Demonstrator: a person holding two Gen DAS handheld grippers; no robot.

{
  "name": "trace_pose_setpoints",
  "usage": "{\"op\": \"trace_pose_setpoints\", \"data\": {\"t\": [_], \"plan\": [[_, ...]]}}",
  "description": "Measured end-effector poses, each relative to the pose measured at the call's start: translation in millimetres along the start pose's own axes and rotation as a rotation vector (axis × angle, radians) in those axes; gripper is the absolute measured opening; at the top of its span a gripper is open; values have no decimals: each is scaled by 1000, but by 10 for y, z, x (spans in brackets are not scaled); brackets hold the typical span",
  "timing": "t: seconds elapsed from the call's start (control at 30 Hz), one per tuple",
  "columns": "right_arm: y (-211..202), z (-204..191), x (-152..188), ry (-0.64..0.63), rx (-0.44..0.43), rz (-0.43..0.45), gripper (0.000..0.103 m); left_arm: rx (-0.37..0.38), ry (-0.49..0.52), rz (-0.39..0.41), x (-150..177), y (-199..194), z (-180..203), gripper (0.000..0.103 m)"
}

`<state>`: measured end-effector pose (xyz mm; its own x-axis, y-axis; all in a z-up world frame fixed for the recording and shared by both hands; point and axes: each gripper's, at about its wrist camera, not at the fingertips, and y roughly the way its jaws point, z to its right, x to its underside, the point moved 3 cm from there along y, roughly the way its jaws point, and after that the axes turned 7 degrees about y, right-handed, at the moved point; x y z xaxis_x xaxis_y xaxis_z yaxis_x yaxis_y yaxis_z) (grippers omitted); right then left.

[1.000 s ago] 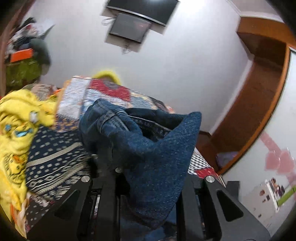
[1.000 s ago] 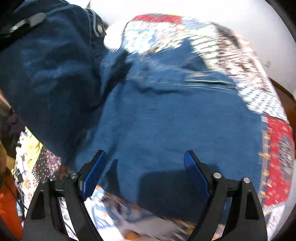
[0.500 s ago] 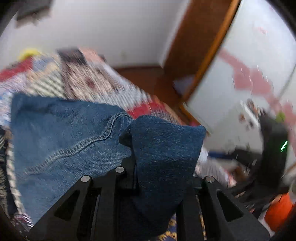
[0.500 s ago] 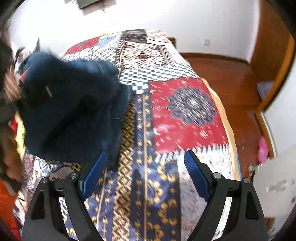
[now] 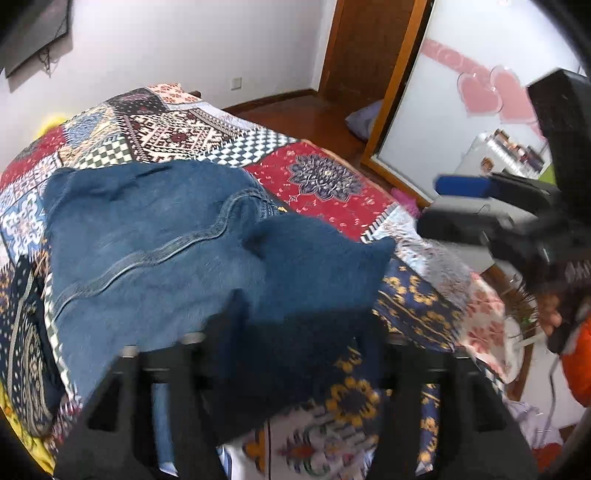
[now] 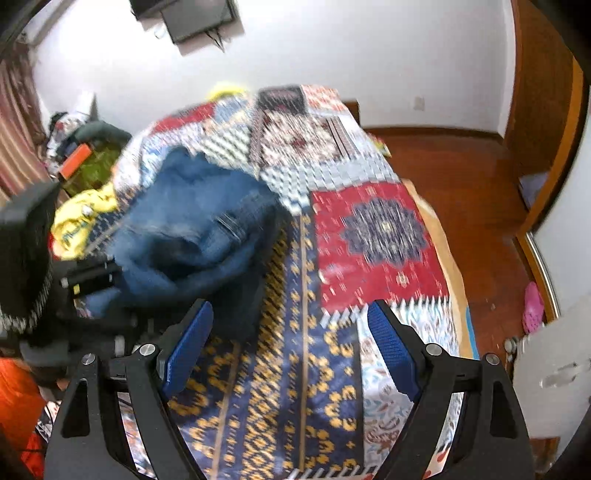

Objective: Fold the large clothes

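The jeans lie on the patchwork bedspread, and one dark denim fold is draped across the left gripper, whose jaws are opening at this moment. The fold sits between the fingers, but pressure from the pads can no longer be made out; a second ago the same fold was clamped tight and carried in the air, with the rest of the garment hanging bunched. Since then the bulk of the denim has been laid flat, its curved seam facing up, so a fold is judged to have just been placed and is now being let go. The right gripper is held wide with nothing between its blue pads; a second ago it was spread over the denim, and it is now seen well clear of it, above bare quilt. In the right wrist view the jeans are blurred and appear heaped beside the left tool.

The bedspread is a quilt of red, blue, and checked panels. A yellow garment lies at its far side. Beyond the bed, a wooden floor, white walls, a wall-mounted screen and a mirrored door with pink hearts are seen.
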<state>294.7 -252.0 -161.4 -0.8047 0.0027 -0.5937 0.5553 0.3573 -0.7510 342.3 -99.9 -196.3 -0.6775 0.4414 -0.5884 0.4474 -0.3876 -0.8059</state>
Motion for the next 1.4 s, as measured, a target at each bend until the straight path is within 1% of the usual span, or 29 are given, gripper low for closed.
{"op": "trace_pose_setpoints", "data": {"t": [0.03, 0.07, 0.1, 0.13, 0.17, 0.2, 0.23, 0.27, 0.33, 0.37, 0.47, 0.53, 0.6, 0.67, 0.7, 0.8, 0.83, 0.93, 0.97, 1.0, 1.07, 1.13, 1.17, 1.2, 1.3, 1.4], "plan": [[-41, -49, -44, -9, -8, 16, 83, -9, -6, 15, 22, -111, 4, 72], [-78, -97, -65, -18, -15, 29, 83, -22, -9, 27, 36, -180, -20, 73], [-104, -146, -107, -28, -24, 43, 83, -48, -15, 42, 44, -276, -60, 79], [-113, -199, -140, -39, -32, 55, 83, -91, -26, 65, 52, -398, -129, 87], [-115, -253, -178, -48, -40, 64, 83, -132, -37, 85, 45, -460, -202, 90], [-103, -317, -211, -60, -47, 71, 83, -190, -47, 108, 56, -551, -280, 93], [-73, -379, -235, -73, -51, 74, 84, -247, -50, 124, 71, -626, -351, 95], [-48, -408, -238, -79, -52, 75, 84, -282, -51, 130, 87, -649, -425, 96], [65, -489, -233, -85, -62, 63, 84, -345, -90, 117, 161, -658, -608, 98], [165, -526, -210, -84, -65, 43, 84, -359, -112, 103, 204, -634, -677, 98], [397, -572, -100, -84, -63, -13, 84, -369, -178, 36, 391, -476, -880, 98], [573, -554, -6, -84, -44, -57, 84, -375, -201, -11, 561, -341, -950, 98], [722, -502, 60, -91, -28, -95, 84, -379, -216, -40, 724, -254, -982, 99], [840, -392, 95, -90, 19, -133, 84, -361, -241, -28, 868, -244, -994, 99], [871, -339, 102, -83, 21, -142, 84, -340, -264, -13, 945, -263, -997, 99], [896, -169, 131, -43, -35, -176, 85, -289, -296, 10, 1083, -291, -996, 99], [896, -109, 156, -32, -48, -180, 88, -272, -310, 11, 1118, -294, -1010, 99], [881, -46, 253, -26, -42, -187, 90, -245, -342, 10, 1181, -315, -986, 99], [861, -57, 273, -27, -40, -187, 90, -246, -338, 7, 1176, -342, -947, 99], [840, -79, 300, -32, -34, -183, 91, -252, -320, -5, 1182, -366, -914, 99], [768, -84, 327, -43, -19, -171, 92, -291, -273, -29, 1212, -417, -860, 99], [677, -85, 336, -59, -1, -166, 92, -407, -196, -75, 1251, -482, -831, 99], [681, -86, 311, -68, 9, -163, 92, -449, -166, -87, 1268, -520, -832, 99], [623, -94, 297, -88, 27, -156, 92, -470, -144, -90, 1269, -568, -840, 99], [514, -110, 193, -127, 48, -118, 92, -506, -146, -64, 1223, -750, -932, 99], [382, -126, 71, -126, 20, -74, 92, -522, -186, 5, 1084, -972, -1077, 99]]}}
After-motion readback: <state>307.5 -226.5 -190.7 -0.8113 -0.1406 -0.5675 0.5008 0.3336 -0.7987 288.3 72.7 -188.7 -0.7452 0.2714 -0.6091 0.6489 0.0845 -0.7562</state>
